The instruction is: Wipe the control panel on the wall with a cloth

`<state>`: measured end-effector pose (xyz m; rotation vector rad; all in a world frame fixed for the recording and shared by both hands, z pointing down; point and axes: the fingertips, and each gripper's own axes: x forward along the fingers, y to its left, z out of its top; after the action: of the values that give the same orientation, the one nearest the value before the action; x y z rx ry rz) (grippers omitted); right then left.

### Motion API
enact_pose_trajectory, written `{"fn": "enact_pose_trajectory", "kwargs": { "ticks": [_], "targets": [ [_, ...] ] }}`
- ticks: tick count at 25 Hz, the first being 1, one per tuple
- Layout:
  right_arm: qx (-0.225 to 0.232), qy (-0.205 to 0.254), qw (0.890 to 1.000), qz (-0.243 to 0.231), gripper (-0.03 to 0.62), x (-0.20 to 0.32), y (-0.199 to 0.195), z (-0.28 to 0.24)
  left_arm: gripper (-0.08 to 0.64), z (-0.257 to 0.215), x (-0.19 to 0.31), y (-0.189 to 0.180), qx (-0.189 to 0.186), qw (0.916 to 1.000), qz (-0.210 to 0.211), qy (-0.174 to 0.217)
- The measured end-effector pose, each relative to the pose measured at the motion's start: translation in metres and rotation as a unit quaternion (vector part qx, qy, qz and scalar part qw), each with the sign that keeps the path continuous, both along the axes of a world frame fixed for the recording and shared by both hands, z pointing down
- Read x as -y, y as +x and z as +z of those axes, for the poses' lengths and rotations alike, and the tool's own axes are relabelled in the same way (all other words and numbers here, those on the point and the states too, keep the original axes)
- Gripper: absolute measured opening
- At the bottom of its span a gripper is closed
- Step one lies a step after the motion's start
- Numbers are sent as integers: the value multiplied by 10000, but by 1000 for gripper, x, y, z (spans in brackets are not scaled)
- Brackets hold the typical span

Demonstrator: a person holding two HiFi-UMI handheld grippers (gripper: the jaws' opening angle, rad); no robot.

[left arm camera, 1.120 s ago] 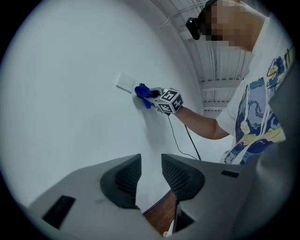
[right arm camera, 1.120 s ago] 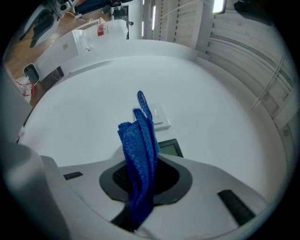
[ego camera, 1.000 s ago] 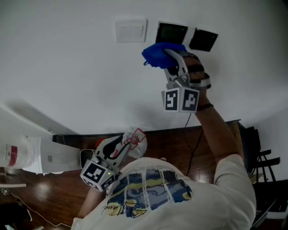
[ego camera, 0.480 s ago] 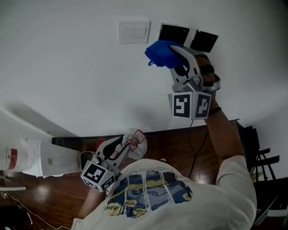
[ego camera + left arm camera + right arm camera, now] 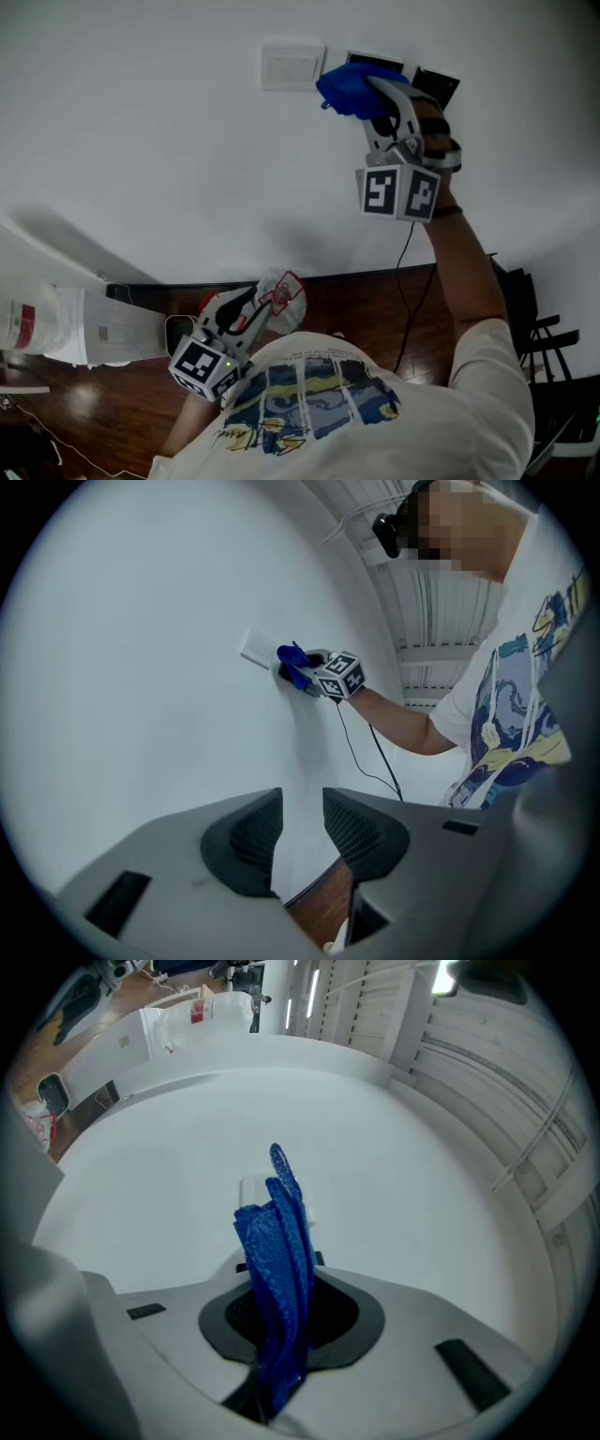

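— Where is the cloth?
— My right gripper point(image 5: 279, 1326) has its jaws clamped on the blue cloth point(image 5: 349, 91). The cloth covers most of the dark control panel point(image 5: 378, 63) on the wall point(image 5: 141, 141), just beside the white switch plate point(image 5: 292, 66).
— And your left?
— My left gripper point(image 5: 300, 832) hangs low, jaws slightly apart, nothing between them.

Switch plate point(image 5: 292, 67) just left of cloth point(image 5: 352, 91)

Nubbly blue cloth point(image 5: 277, 1269); matt white wall point(image 5: 141, 141); glossy wood floor point(image 5: 361, 302)
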<state>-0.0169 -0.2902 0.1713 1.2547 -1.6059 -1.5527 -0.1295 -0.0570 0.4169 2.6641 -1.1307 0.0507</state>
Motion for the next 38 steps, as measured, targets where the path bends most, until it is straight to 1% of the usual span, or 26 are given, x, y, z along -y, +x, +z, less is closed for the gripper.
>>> {"fn": "enact_pose_trajectory", "kwargs": {
  "ticks": [4,9,13,16,18,20,23,25,28,31,38],
  "targets": [
    [-59,-307,9995,-6,86,3,-2,39,112,2,-2,-2,11,10000,-4,-26],
    [-235,-706,9972,33,86,13,-3,87,112,8,-5,-1,112,9999,85,-15],
    [-317,-935,9951,49,86,18,-2,109,112,5,-6,0,63,9999,91,-1],
    [-191,-865,9961,-56,86,1,-3,91,112,4,-7,-1,22,10000,63,-26],
    [-50,-617,9979,-168,86,-17,-5,61,112,3,-7,-3,-12,10000,42,-19],
    [72,-274,9994,-210,86,-28,-4,24,112,2,-5,-3,-21,10000,43,4],
    [220,140,9996,-123,86,-28,3,-22,112,0,-5,0,-41,9999,94,55],
    [232,255,9994,-26,86,-20,6,-37,112,0,-5,2,-25,9999,129,77],
    [109,217,9997,79,86,-5,7,-32,112,2,-7,1,30,9998,143,97],
    [20,12,9999,106,86,3,7,-5,112,-1,-6,-3,-61,10000,53,47],
    [-12,-463,9989,72,86,9,4,60,112,4,-8,-5,-10,10000,91,5]
  ]
}}
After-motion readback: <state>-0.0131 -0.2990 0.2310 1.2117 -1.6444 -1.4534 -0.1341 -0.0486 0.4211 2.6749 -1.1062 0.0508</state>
